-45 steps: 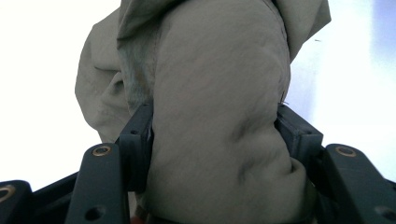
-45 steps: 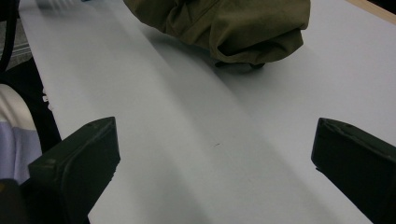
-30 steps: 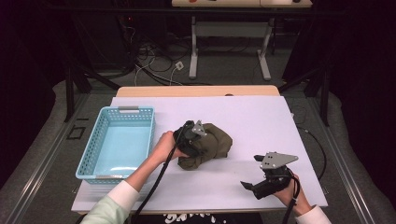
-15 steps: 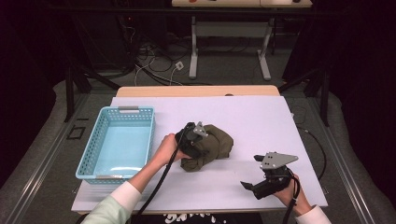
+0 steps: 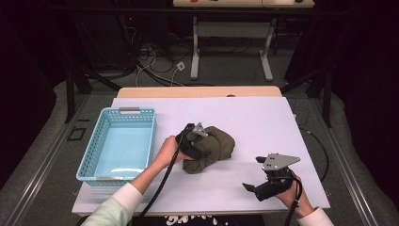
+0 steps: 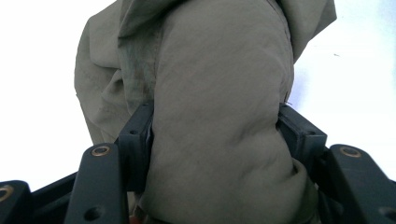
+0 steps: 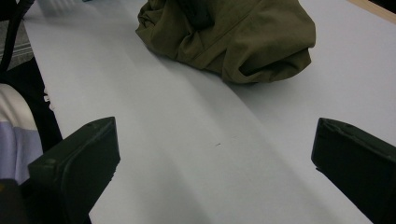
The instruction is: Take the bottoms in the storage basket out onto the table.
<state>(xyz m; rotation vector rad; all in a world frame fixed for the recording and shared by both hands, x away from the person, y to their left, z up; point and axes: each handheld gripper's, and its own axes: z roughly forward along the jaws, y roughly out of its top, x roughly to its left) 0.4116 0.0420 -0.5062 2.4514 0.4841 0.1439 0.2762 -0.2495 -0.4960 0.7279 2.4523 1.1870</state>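
Two grippers are at work over the white-topped counter (image 5: 263,117), and the olive-green crumpled cloth garment (image 5: 217,147) at its middle is the landmark for everything else. The left gripper (image 5: 200,141) sits on the garment's left flank. In the left gripper view a thick roll of the fabric (image 6: 219,116) fills the space between its black jaws, and the pads press on it from both sides; the jaws have just been easing apart a little, yet the fold is between them and the grip looks firm to me. The right gripper (image 5: 248,187) rests low, to the right of the garment and nearer the person, well apart from it. Its jaws stand wide with nothing but bare counter between them, as the right gripper view shows, with the garment (image 7: 229,37) lying beyond them. A light-blue perforated plastic basket (image 5: 120,143) stands empty to the left of the garment, near it but not touching.

My guess is the bundle is bound for that basket. To do it well, I would keep the squeeze deep on the bunched roll rather than on a loose edge, lift straight until the trailing folds hang free of the counter, then carry left over the basket's near wall. If the cloth sags or unrolls, the idle gripper could come in from the right and gather the far lobe.
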